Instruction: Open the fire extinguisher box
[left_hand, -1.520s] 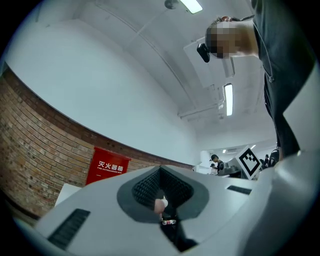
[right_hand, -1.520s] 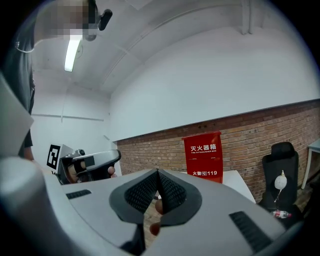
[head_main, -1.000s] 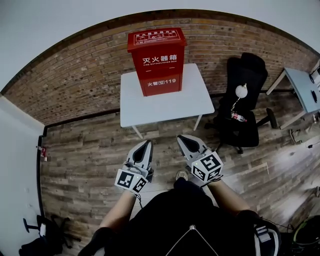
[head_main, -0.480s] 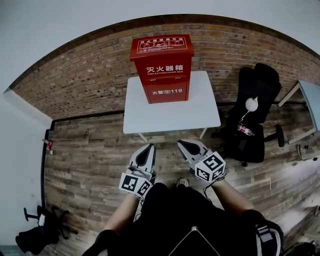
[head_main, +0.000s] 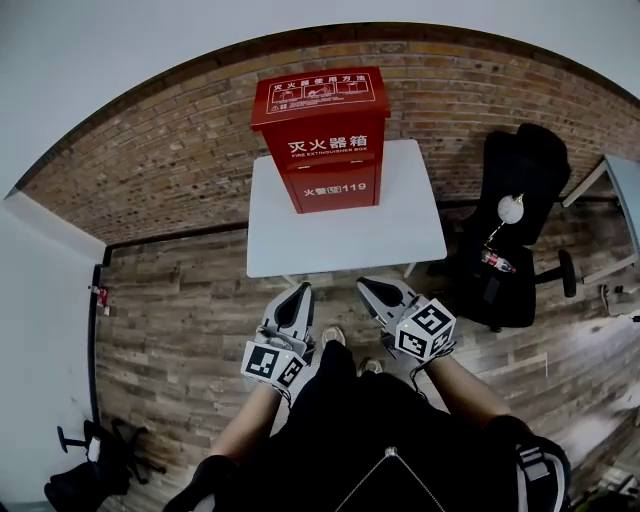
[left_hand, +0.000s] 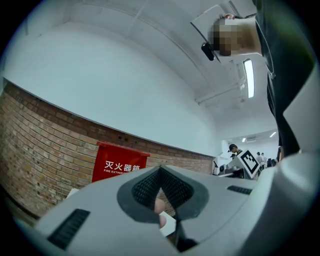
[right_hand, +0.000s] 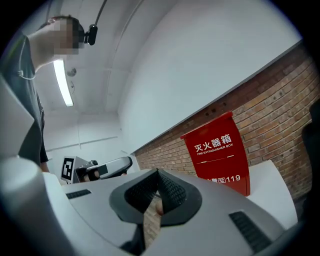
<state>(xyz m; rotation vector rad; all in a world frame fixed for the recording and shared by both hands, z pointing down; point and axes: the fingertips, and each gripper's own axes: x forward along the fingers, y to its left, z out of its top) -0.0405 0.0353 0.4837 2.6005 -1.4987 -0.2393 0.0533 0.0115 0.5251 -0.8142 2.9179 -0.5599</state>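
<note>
A red fire extinguisher box (head_main: 325, 138) with white lettering stands upright and closed on a white table (head_main: 345, 235) against the brick wall. The box also shows in the left gripper view (left_hand: 118, 167) and in the right gripper view (right_hand: 218, 153). My left gripper (head_main: 300, 291) and right gripper (head_main: 366, 286) hang side by side in front of the table's near edge, well short of the box. Both are shut with nothing between their jaws. In its own view the left gripper (left_hand: 161, 172) tips upward; so does the right gripper (right_hand: 158, 175).
A black office chair (head_main: 512, 245) with a bottle on it stands right of the table. A grey desk corner (head_main: 625, 185) lies at the far right. A brick wall (head_main: 150, 170) runs behind the table. Dark gear (head_main: 90, 470) lies on the wood floor at the lower left.
The view has drawn nearer to the table, so box and table look larger and closer to both grippers. The grippers keep their side-by-side pose and stay shut.
</note>
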